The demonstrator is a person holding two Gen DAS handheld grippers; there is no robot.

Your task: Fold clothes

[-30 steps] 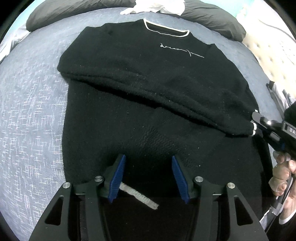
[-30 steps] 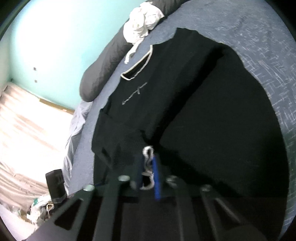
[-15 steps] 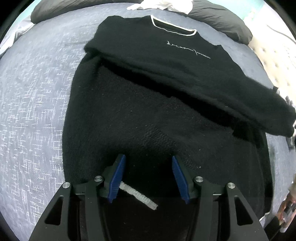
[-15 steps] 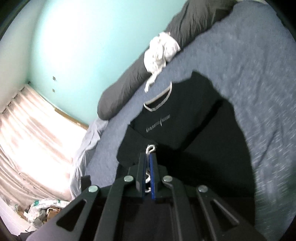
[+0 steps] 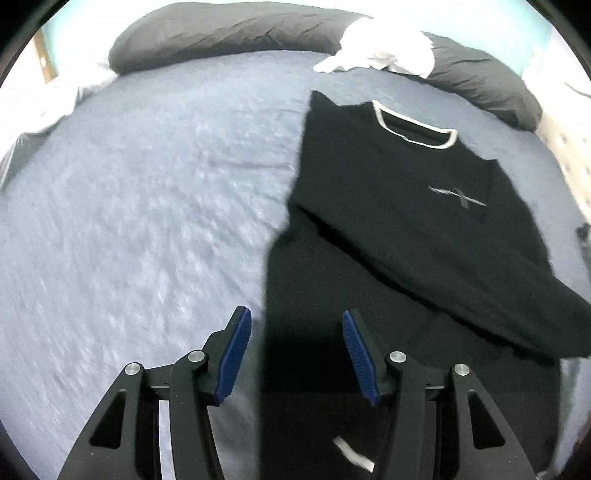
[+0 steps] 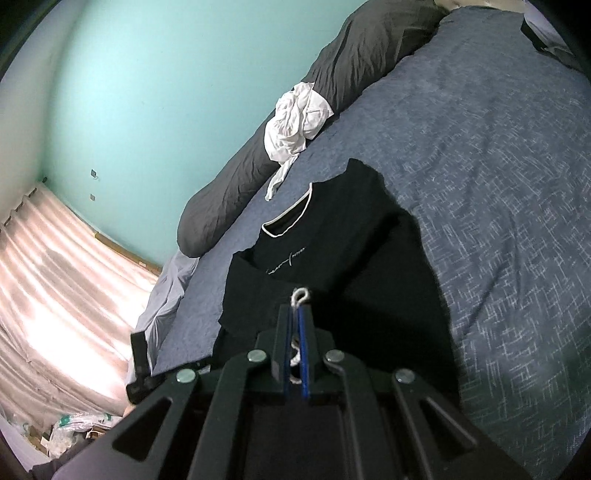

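A black sweater with a white-trimmed collar and small white script lies on the blue-grey bedspread. One sleeve crosses the body diagonally toward the right. My left gripper hangs open above the sweater's lower left edge, nothing between its blue pads. In the right wrist view my right gripper is shut on the sleeve's white-edged cuff, held above the sweater.
Dark grey pillows line the head of the bed, with a crumpled white garment on them. A teal wall and pale curtain lie beyond. Bedspread to the sweater's left carries nothing.
My right gripper has carried the cuff up and away, drawing the sleeve across the sweater. My left gripper has swung left and stays open; its view is blurred with motion.
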